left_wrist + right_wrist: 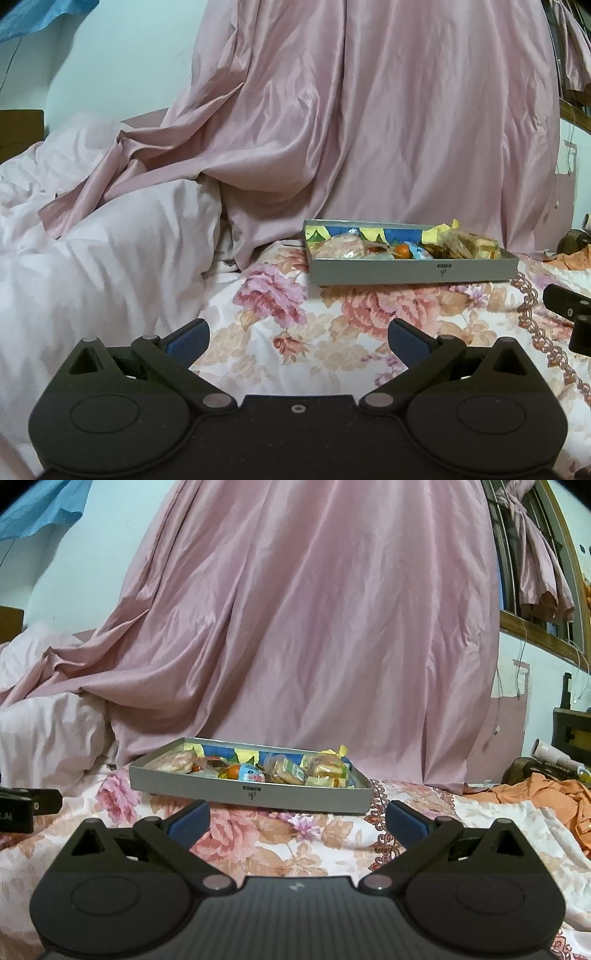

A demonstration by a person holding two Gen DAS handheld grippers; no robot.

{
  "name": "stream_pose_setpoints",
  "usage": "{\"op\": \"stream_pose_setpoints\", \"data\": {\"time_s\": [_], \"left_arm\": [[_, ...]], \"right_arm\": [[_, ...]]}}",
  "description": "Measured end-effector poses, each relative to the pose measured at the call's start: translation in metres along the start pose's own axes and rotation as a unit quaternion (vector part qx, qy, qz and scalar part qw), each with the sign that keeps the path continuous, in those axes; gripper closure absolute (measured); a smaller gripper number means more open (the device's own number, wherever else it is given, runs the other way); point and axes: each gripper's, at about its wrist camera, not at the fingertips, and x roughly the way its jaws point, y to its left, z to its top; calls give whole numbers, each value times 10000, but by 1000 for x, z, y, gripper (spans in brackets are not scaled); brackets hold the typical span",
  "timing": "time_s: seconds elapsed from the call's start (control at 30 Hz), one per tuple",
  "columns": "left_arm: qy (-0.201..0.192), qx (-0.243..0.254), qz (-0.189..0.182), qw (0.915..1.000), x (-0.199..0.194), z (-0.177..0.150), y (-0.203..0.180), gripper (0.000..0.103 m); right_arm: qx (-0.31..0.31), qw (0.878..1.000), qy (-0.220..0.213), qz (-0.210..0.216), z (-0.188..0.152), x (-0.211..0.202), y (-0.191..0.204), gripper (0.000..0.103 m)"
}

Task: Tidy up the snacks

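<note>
Fingers spread wide and empty on the left gripper (299,341), same on the right gripper (297,823). Ahead on the bed (314,849), the grey tray (207,788) holds crinkly snack packets (286,773): light, slippery, crushable; I'd pinch a wrapper edge.

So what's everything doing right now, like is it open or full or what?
Left gripper: open, empty, above the bedspread.
Right gripper: open, empty, facing the box.
Box: lidless, flat on the bedspread.
Snacks: wrapped, lying inside the box.
Curtain: hanging down behind the box.
</note>
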Motion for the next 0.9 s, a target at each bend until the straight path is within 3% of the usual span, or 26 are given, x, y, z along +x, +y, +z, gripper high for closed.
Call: {"op": "stream_pose_setpoints", "data": {"time_s": [0.33,0.9], "left_arm": [[206,-196,74,9996,7,-9,13,1],[348,1,19,9994,5,-18,6,1]], "right_arm": [[-145,9998,160,-39,-11,-3,20,0],[18,9989,474,24,-22,-5,25,0]]}}
